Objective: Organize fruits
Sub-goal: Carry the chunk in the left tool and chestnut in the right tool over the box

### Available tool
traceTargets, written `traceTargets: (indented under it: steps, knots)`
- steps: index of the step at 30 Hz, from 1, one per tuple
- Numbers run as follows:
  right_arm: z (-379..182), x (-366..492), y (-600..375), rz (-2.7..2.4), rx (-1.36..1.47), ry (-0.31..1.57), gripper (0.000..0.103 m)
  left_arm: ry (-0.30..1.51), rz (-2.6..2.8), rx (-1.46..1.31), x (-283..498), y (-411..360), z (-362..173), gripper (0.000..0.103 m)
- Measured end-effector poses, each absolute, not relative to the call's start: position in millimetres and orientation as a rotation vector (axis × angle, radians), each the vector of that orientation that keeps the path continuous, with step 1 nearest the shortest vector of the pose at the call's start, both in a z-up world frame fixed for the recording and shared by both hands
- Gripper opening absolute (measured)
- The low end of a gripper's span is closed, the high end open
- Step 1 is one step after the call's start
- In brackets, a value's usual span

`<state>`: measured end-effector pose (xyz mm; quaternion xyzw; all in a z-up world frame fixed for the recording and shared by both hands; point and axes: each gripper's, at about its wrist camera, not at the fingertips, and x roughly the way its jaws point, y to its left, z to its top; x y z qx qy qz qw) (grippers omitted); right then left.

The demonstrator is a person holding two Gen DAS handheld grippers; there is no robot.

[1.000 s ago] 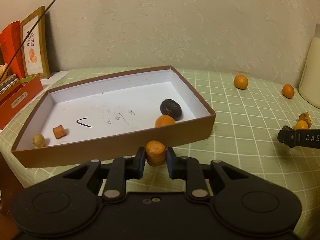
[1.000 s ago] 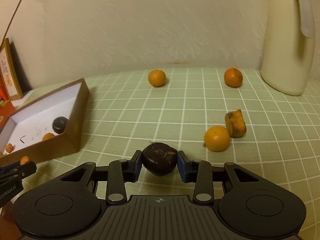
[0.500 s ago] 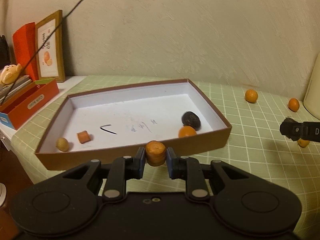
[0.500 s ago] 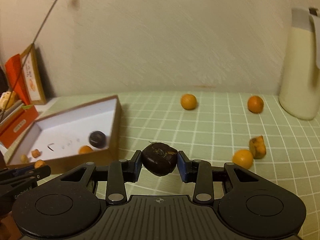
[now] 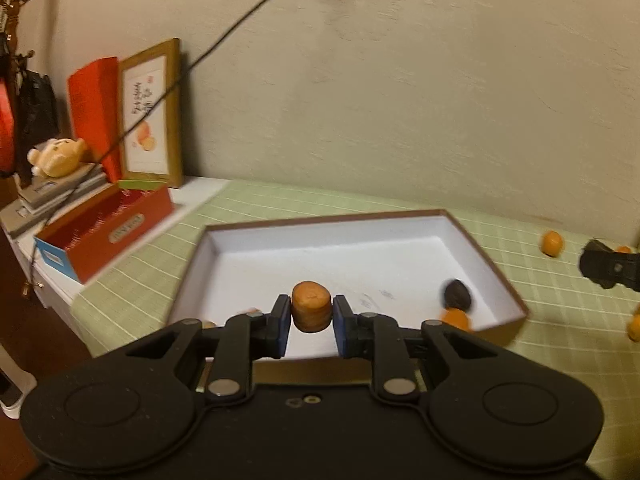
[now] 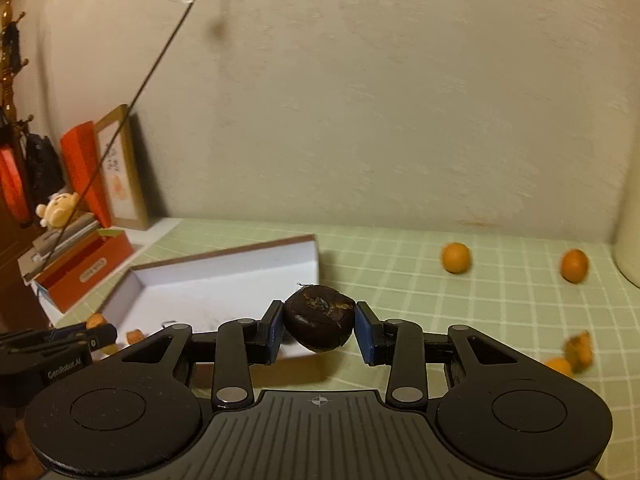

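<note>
My left gripper (image 5: pixel 311 320) is shut on a small orange cylindrical fruit piece (image 5: pixel 311 306), held above the near edge of the brown box (image 5: pixel 500 280) with a white inside. In the box lie a dark round fruit (image 5: pixel 457 294) and a small orange (image 5: pixel 456 317). My right gripper (image 6: pixel 319 326) is shut on a dark brown round fruit (image 6: pixel 319 317), held above the green checked cloth, right of the box (image 6: pixel 224 280). Loose oranges (image 6: pixel 456 257) (image 6: pixel 574 265) lie at the back of the cloth.
A brownish fruit piece (image 6: pixel 579 351) and an orange (image 6: pixel 559 366) lie on the cloth at the right. A red box (image 5: pixel 108 232), a framed picture (image 5: pixel 150 116) and a plush toy (image 5: pixel 56 158) stand at the left. A cream jug (image 6: pixel 630 240) stands at far right.
Both grippers have risen and moved toward the box, still holding their fruits. The left gripper now stands over the box's near edge.
</note>
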<state>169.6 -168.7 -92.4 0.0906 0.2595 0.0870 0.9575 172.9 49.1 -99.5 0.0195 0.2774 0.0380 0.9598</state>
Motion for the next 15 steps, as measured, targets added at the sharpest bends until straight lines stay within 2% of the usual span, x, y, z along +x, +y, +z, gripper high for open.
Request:
traceTargets:
  steps: [15]
  knots:
    - [-108, 233, -122, 0.251, 0.155, 0.566, 0.038, 0.595, 0.175, 0.041, 215, 96, -117, 0.013]
